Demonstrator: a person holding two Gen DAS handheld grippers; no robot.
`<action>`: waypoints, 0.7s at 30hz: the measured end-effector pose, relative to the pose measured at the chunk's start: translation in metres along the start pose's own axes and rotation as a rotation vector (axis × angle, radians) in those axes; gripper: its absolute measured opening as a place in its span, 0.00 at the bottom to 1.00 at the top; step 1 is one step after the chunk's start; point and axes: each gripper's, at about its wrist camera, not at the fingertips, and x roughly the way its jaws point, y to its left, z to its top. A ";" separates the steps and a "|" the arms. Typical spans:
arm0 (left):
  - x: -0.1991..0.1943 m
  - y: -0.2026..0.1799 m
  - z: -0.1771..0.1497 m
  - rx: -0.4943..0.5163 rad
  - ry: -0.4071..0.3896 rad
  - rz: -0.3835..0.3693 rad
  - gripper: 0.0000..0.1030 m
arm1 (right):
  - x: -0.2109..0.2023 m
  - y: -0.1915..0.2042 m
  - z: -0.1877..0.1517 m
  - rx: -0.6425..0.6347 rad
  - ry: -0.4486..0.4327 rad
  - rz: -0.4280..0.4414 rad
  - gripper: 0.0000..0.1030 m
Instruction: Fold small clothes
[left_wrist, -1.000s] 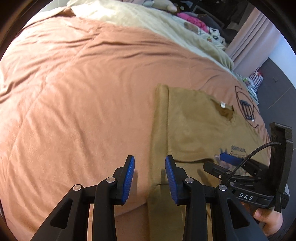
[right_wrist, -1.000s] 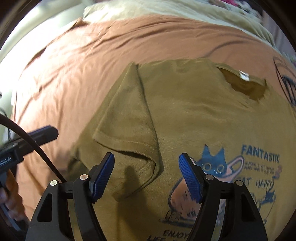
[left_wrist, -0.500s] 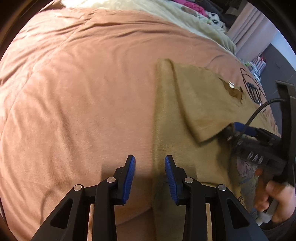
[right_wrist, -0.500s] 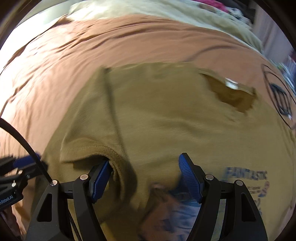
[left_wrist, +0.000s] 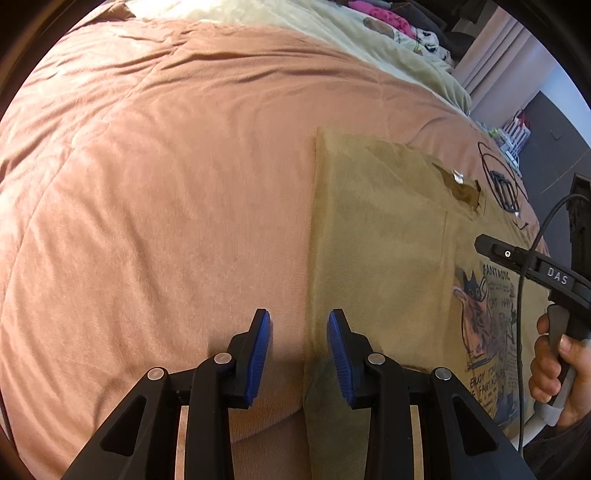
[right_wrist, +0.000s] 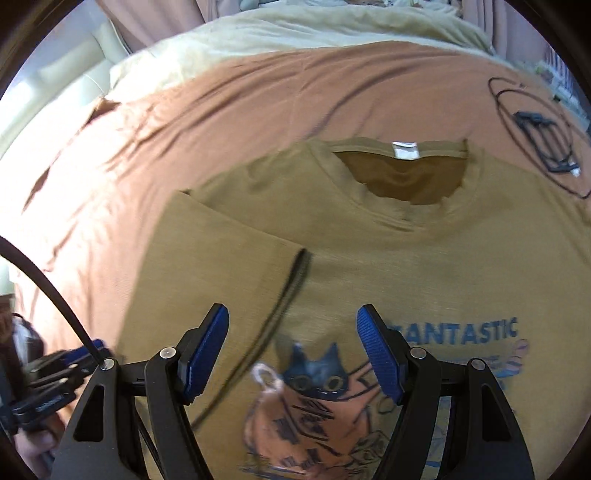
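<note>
Tee (right_wrist: 388, 266) lies face up on the bed (left_wrist: 155, 192), left sleeve (right_wrist: 221, 254) and side folded inward. Left gripper (left_wrist: 299, 349) straddles the folded edge, jaws apart, empty; right gripper (right_wrist: 291, 354) hovers over the print, also agape. Likely next: fold the right side in to match.

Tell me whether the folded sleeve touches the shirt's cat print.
Apart. In the right wrist view the sleeve's hem stops short of the cat print, with plain shirt fabric between them.

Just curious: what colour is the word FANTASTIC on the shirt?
Blue, printed on the olive-tan T-shirt; the lettering shows best in the right wrist view.
</note>
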 end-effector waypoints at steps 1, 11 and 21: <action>0.000 -0.001 0.002 0.004 -0.003 0.003 0.34 | 0.002 -0.004 0.002 0.015 0.002 0.020 0.69; 0.015 -0.006 0.039 -0.010 -0.047 -0.021 0.34 | 0.042 -0.042 0.024 0.114 0.042 0.168 0.32; 0.041 -0.014 0.073 0.016 -0.066 0.003 0.34 | 0.056 -0.049 0.033 0.104 0.022 0.121 0.00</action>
